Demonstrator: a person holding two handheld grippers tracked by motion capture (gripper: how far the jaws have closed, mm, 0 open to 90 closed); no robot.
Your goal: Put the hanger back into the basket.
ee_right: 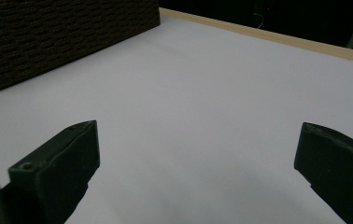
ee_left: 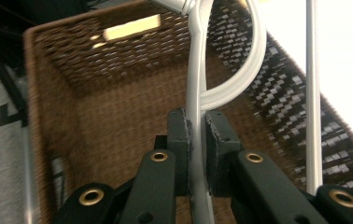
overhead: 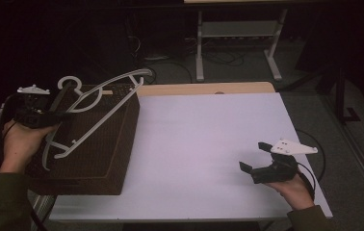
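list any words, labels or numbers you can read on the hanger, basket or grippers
None: no readable text in any view.
The white hanger, held in the shut left gripper, is plain.
The brown wicker basket bears no label.
The open right gripper and white table carry no marks.

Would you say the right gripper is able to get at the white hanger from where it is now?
Probably yes: the right gripper is open, and bare table separates it from the hanger over the basket.
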